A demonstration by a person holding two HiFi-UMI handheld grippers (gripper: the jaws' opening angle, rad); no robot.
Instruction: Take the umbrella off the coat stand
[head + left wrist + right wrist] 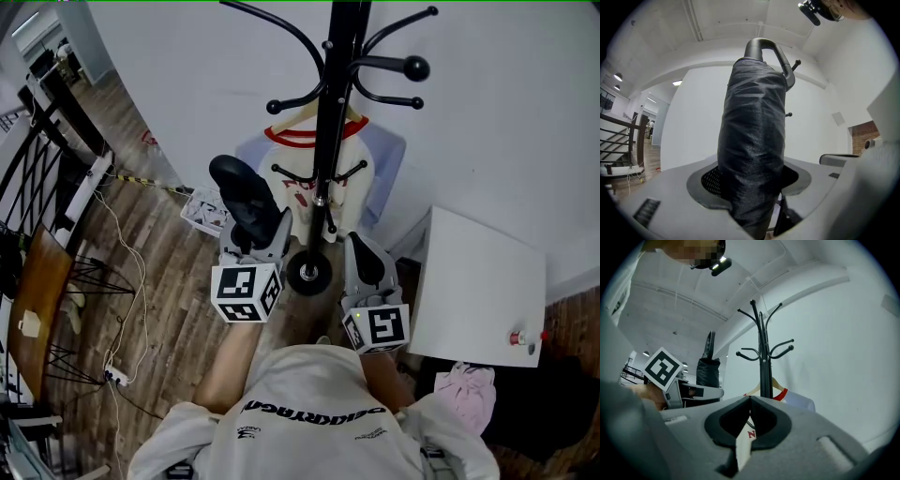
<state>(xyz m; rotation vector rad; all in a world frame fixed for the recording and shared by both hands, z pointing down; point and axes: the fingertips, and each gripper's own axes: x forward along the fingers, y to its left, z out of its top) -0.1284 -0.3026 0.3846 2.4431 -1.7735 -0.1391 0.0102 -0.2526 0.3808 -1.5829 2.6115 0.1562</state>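
A folded black umbrella stands upright between the jaws of my left gripper, which is shut on its wrapped body. In the left gripper view the umbrella fills the middle and its curved handle is on top. It is held left of the black coat stand, apart from the hooks. My right gripper is right of the stand's base, shut and holding nothing. In the right gripper view the coat stand rises ahead, with the umbrella at its left.
A white and red shirt hangs on a wooden hanger on the stand, against the white wall. The stand's round base sits between the grippers. A white cabinet is at the right, with a pink cloth below it. Cables lie on the wooden floor at the left.
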